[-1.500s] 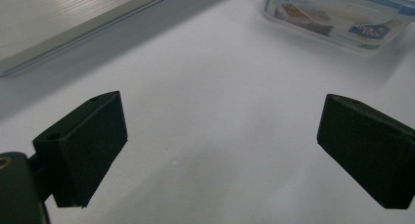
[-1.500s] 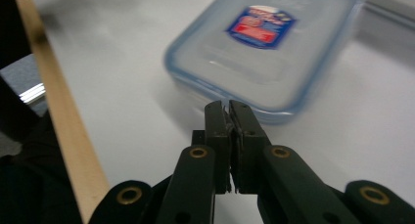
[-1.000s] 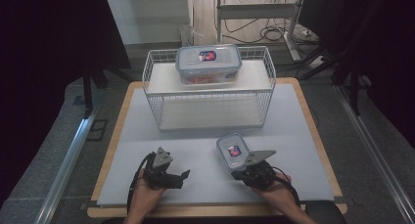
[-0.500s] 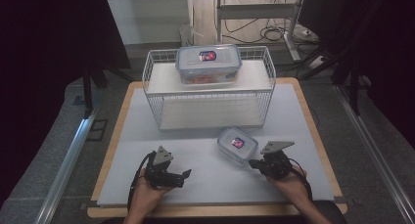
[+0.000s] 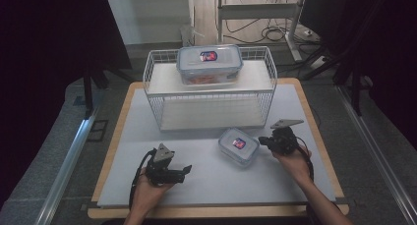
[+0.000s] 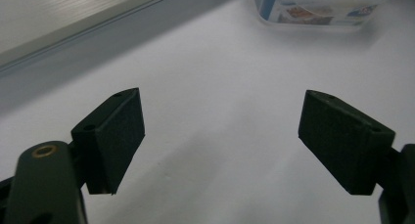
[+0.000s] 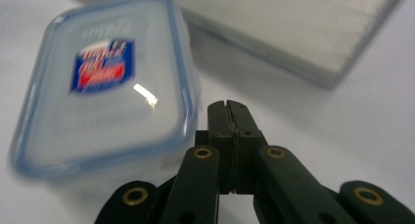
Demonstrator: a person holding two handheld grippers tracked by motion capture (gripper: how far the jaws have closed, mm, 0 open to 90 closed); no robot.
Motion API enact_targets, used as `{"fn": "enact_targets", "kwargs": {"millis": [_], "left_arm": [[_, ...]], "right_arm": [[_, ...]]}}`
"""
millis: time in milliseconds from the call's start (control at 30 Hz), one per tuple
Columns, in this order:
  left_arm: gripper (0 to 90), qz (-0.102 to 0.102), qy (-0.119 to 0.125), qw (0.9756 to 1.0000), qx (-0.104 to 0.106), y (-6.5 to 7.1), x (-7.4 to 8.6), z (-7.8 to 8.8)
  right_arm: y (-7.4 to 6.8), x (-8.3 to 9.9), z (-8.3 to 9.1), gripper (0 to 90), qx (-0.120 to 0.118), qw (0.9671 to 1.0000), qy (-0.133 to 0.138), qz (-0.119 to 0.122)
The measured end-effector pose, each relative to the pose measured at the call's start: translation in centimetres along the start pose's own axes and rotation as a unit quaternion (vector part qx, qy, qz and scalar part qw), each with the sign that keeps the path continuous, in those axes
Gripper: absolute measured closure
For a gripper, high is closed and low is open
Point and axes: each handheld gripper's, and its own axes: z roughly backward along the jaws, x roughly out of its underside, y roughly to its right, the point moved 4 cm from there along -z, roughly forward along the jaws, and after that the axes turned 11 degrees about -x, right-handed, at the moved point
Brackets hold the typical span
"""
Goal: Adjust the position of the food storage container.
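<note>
Item: small container (image 5: 239,146), clear, rectangular with rounded corners, blue-rimmed lid with a red-and-blue label. It is set flat on the grey table mat (image 5: 206,185), lid upward, right of centre and just near of the white wire rack (image 5: 211,95). Its long axis is laid diagonally, running from far-left to near-right. In the right gripper view (image 7: 105,87) the lid is seen close to the jaw tips, slightly blurred.

Right gripper (image 5: 265,142): held at the container's right edge, tips pointed left toward it; whether contact is made cannot be told. The jaws are pressed together with nothing between them (image 7: 229,109). The forearm is brought in from the near-right corner, hand under the gripper body.

Left gripper (image 5: 186,172): rested low on the mat at near left, pointed right, well apart from the container. Its jaws are spread wide (image 6: 220,136), have just been closing a little, and hold nothing.

Further item: large lidded container (image 5: 209,64), placed on the rack's top shelf.
</note>
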Motion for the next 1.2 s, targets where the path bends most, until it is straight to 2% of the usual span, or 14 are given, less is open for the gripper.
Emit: {"fn": "enact_targets", "kwargs": {"millis": [267, 367, 500, 767, 867, 967, 1033, 1200], "left_arm": [[17.4, -0.006, -0.005, 1.0, -0.001, 0.2, 0.3, 0.0], [17.5, -0.003, -0.006, 1.0, -0.002, 0.0, 0.4, 0.0], [17.5, -0.003, -0.007, 1.0, -0.002, 0.0, 0.4, 0.0], [19.1, -0.009, -0.012, 0.9999, 0.002, 0.3, 0.4, -0.1], [21.7, -0.007, -0.011, 0.9999, 0.002, 0.3, 0.4, 0.0], [29.3, 0.0, -0.006, 1.0, 0.005, 0.1, 0.2, 0.1], [38.3, 0.005, -0.006, 0.9999, 0.009, -0.1, -0.1, -0.1], [71.9, -0.008, -0.014, 0.9997, 0.02, -0.1, -1.6, -2.2]], "right_arm": [[-0.1, -3.8, -3.6, 88.5, -0.012, 0.9999, -0.004, 0.011], [-0.3, -4.7, -4.6, 89.2, -0.005, 0.9998, -0.012, 0.017], [-1.1, -5.1, -5.6, 89.4, -0.019, 0.9995, -0.016, 0.017], [-4.6, -5.2, -6.9, 89.4, -0.064, 0.9957, -0.039, 0.055], [-5.0, -5.0, -6.4, 89.0, -0.058, 0.9954, -0.033, 0.068], [-4.6, -4.4, -4.8, 88.4, -0.049, 0.9966, -0.017, 0.065], [-4.1, -3.6, -3.5, 88.6, -0.04, 0.9974, -0.011, 0.058], [-3.6, -1.3, -0.9, 89.3, -0.022, 0.999, -0.007, 0.037]]}}
